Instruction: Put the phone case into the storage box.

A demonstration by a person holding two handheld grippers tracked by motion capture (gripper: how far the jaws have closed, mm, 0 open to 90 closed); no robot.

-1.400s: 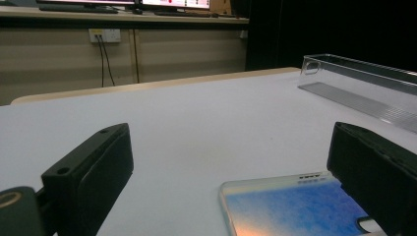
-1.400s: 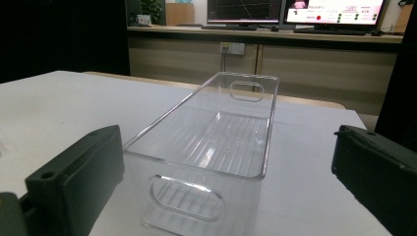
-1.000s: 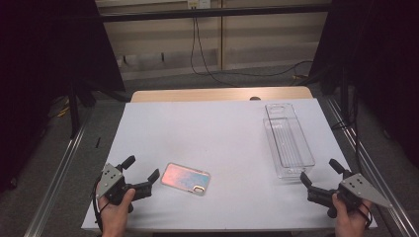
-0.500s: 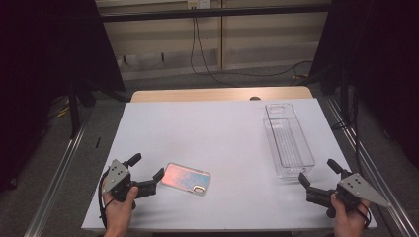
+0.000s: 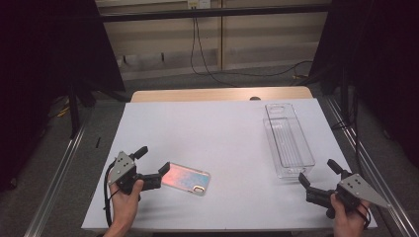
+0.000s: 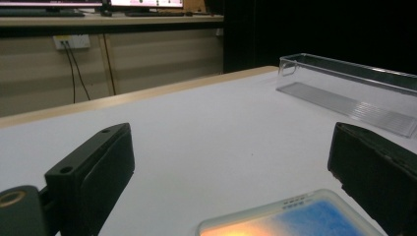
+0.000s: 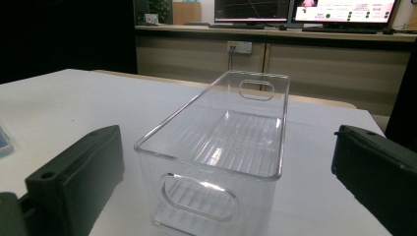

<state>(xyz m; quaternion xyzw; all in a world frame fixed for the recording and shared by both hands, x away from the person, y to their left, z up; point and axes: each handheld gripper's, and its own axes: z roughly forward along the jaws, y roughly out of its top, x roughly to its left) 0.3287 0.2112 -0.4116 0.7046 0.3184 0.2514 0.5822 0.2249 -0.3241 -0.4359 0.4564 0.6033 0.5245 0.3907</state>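
High view puts the phone [image 5: 184, 177] flat on the white surface [image 5: 222, 133], near the left front, with the left tool [image 5: 152, 165] spread wide around its left end. Left gripper view has that end [image 6: 290, 219] lying low between the jaws, apart from both. It looks stiff, thin and slick, probably light, so the long side edges seem the safest hold. The right tool [image 5: 316, 177] is also apart, facing the clear bin [image 5: 289, 140] at the right. Open room lies between phone and bin; the near edge is close.
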